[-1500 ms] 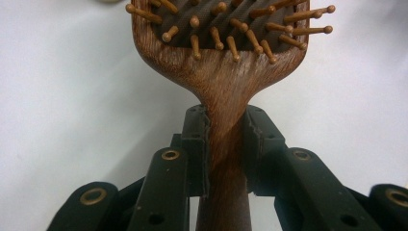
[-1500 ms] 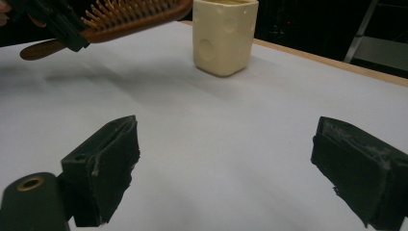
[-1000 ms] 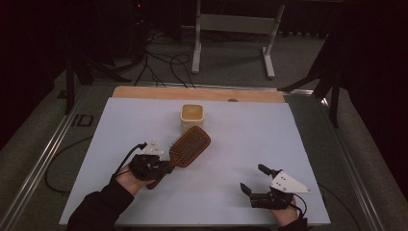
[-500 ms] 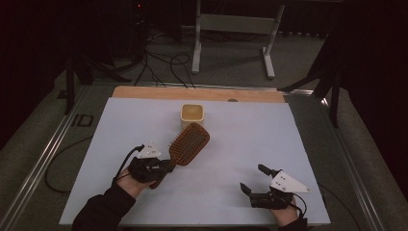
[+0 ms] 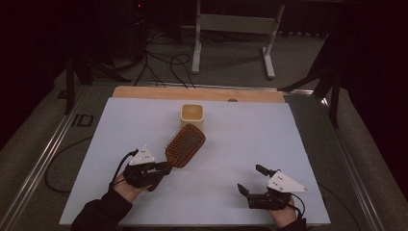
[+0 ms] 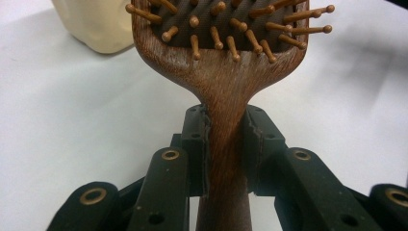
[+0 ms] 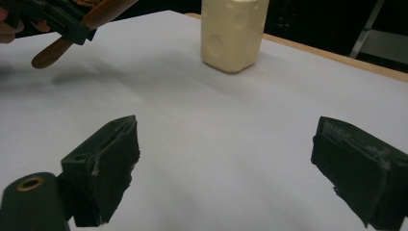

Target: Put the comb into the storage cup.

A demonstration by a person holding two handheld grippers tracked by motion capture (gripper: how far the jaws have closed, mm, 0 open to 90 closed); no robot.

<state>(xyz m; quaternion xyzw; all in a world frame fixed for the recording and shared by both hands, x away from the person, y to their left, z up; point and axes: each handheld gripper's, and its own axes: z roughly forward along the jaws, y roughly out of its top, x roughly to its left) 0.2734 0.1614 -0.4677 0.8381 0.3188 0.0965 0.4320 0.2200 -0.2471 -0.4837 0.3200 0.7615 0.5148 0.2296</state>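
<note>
left gripper [image 5: 161,169] pinched the brush [image 5: 184,145] by its wooden handle, fingers [image 6: 195,144] tight on both sides. brush head pointed up-right toward the cream cup [image 5: 192,116], just short of it, bristles up. right gripper [image 5: 250,179] sat low at the worktop's [image 5: 250,134] near right, fingers [image 7: 103,163] spread wide, nothing between them.
</note>
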